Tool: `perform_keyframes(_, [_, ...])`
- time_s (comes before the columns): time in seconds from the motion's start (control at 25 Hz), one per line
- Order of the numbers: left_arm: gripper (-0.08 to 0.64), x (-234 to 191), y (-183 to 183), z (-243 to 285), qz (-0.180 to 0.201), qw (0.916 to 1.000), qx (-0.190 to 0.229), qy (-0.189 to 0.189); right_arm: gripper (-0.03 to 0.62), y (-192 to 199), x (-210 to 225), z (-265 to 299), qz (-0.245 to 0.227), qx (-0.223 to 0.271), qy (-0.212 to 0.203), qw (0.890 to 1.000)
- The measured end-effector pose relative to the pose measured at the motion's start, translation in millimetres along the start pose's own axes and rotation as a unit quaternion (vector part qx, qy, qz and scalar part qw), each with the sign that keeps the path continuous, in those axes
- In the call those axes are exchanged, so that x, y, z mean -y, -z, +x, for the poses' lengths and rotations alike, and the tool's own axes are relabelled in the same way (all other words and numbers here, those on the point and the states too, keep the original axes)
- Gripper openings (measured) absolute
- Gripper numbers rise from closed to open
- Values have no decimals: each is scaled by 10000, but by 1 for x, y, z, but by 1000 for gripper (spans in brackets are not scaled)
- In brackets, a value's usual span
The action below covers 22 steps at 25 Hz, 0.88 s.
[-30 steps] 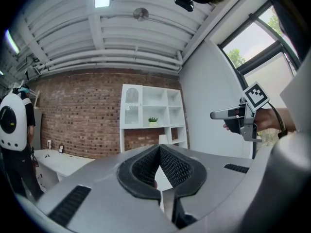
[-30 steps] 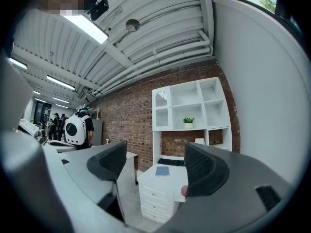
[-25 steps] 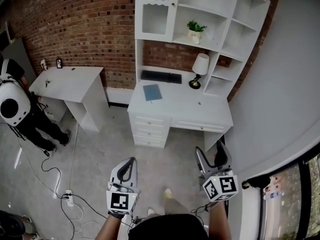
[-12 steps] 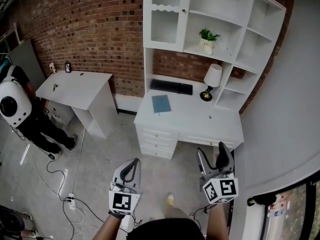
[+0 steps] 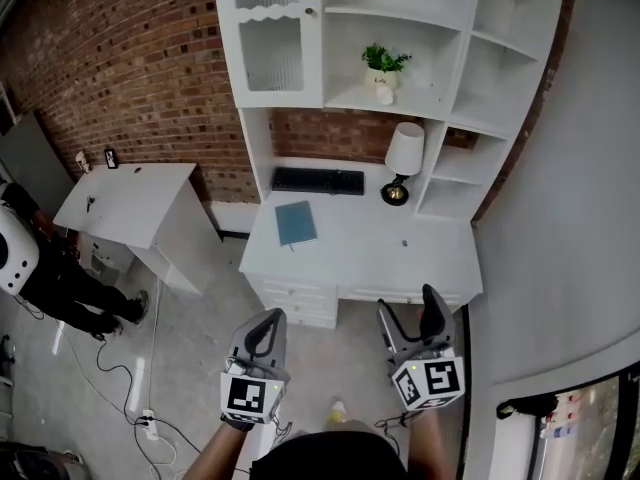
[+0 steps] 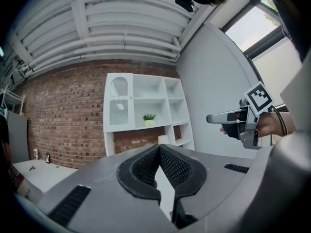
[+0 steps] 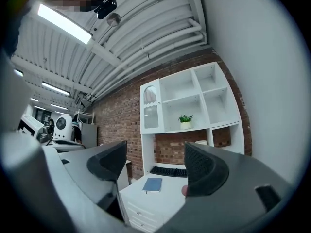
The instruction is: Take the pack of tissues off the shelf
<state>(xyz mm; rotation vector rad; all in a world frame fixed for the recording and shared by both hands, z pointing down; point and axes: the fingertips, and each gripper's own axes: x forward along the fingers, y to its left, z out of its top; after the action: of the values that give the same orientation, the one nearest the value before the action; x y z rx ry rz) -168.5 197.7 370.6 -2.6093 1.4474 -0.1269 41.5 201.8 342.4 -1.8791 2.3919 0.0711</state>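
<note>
No pack of tissues shows in any view. The white shelf unit [image 5: 350, 28] stands on a white desk [image 5: 360, 253] against the brick wall. It holds a small potted plant [image 5: 383, 68]; its other open compartments look bare. My left gripper [image 5: 268, 320] hangs low in front of the desk, its jaws shut with nothing between them, as the left gripper view [image 6: 159, 148] also shows. My right gripper [image 5: 410, 310] is beside it, near the desk's front right corner. It is open and empty [image 7: 155, 161].
On the desk lie a blue notebook [image 5: 296, 222], a black keyboard [image 5: 318, 180] and a white lamp [image 5: 402, 160]. A second white table [image 5: 125, 190] stands to the left, with a person [image 5: 40, 268] beside it. Cables and a power strip [image 5: 150, 423] lie on the floor. A grey wall [image 5: 570, 168] bounds the right.
The view has shifted and the desk and shelf unit now sit nearer and more central. Both grippers keep their places and states.
</note>
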Motion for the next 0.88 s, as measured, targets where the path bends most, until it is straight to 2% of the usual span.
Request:
perform_keyframes(0.2, [17, 31, 2, 57, 170, 9996, -81, 220, 367, 12, 44, 29, 151, 56, -25, 9999])
perform_keyframes(0.36, [17, 32, 7, 78, 208, 9992, -299, 183, 367, 23, 71, 36, 264, -118, 66, 9996])
perform_keyframes(0.6, [17, 20, 10, 111, 212, 9993, -300, 35, 367, 28, 94, 65, 238, -193, 38, 9995])
perform_keyframes(0.72, [17, 16, 11, 129, 461, 9988, -155, -55, 367, 33, 99, 82, 127, -223, -7, 9997])
perform_keyframes(0.88, [17, 4, 15, 161, 320, 9994, 91, -92, 367, 36, 107, 110, -9, -188, -15, 9998])
